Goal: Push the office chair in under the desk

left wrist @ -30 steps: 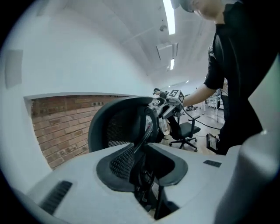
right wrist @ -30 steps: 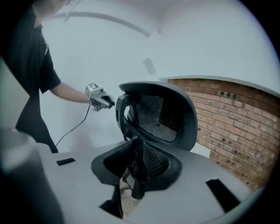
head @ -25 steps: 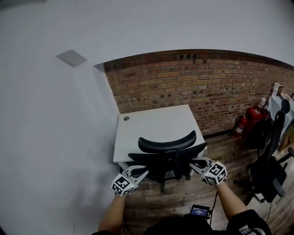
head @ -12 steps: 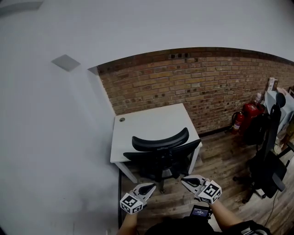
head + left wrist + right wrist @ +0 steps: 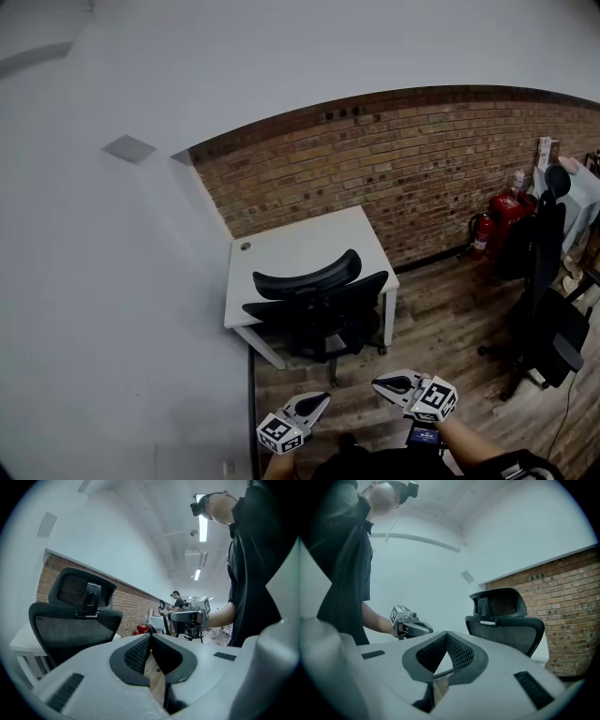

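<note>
Item: black mesh-backed office chair (image 5: 314, 309), seat tucked beneath the white rectangular tabletop (image 5: 300, 246); looks home, I judge. Any further nudge: press both backrest edges evenly. My left gripper (image 5: 323, 398) and right gripper (image 5: 378, 382): jaws clenched on nothing, roughly level, aimed chairward, well apart from it.

Head view high, facing steeply down, well back from office chair (image 5: 314, 314), gripper views low, roughly level, all sharing its backrest

Red fire extinguishers (image 5: 504, 214) are stood at the foot of the brick wall (image 5: 394, 159). A second black chair (image 5: 547, 281) is seen further out from that wall, on the wood-plank floor (image 5: 441, 319).
</note>
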The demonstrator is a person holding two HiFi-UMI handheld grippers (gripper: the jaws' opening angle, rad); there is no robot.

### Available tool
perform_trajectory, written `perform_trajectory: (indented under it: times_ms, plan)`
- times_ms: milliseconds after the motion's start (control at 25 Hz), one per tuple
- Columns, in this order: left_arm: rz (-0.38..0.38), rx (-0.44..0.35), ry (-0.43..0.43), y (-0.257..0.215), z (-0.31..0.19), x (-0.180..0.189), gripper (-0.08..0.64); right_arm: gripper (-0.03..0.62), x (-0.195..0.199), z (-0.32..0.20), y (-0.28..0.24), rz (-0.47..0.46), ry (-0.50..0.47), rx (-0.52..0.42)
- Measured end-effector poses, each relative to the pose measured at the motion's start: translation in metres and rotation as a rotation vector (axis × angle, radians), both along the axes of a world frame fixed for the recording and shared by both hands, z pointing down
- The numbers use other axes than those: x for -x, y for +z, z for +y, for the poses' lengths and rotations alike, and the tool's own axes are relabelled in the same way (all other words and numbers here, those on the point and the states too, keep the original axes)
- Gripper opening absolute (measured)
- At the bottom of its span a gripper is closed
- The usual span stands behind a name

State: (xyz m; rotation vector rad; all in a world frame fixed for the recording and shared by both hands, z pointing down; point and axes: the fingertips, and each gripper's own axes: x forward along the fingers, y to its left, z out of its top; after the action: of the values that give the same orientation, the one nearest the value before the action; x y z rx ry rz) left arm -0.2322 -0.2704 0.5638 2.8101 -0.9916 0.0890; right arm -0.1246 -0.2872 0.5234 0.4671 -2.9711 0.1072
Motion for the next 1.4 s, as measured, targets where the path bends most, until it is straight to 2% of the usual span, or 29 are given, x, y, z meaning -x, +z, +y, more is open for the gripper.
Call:
perform_trajectory:
  times_ms: [120,280,520,720,1000,1160,1400]
  plan:
    - [-0.017,0.032,0.039,0.008,0.031,-0.027,0.025,0.008,-0.017,0.030,0.014,0.007,0.000,0.029]
    - [-0.034,0.010,0.068,0.004,0.075,-0.052,0.025,0.008,-0.036,0.068,0.009,-0.019,0.000,0.011]
    - [-0.022,0.025,0.006,0.013,0.125,-0.065,0.025,0.008,-0.064,0.126,0.025,-0.009,-0.014,0.033]
    - [-0.016,0.012,0.016,0.006,0.163,-0.075,0.025,0.008,-0.085,0.153,0.021,-0.019,0.029,0.034]
    - [-0.006,-0.065,0.057,-0.024,0.201,-0.062,0.025,0.008,-0.070,0.207,-0.008,-0.032,0.070,-0.023]
    - [0.000,-0.107,0.091,-0.044,0.243,-0.046,0.025,0.008,-0.044,0.251,-0.012,-0.033,0.093,-0.033]
    - [0.052,-0.067,0.041,-0.024,0.315,-0.003,0.025,0.008,-0.013,0.320,-0.004,-0.011,0.077,-0.038]
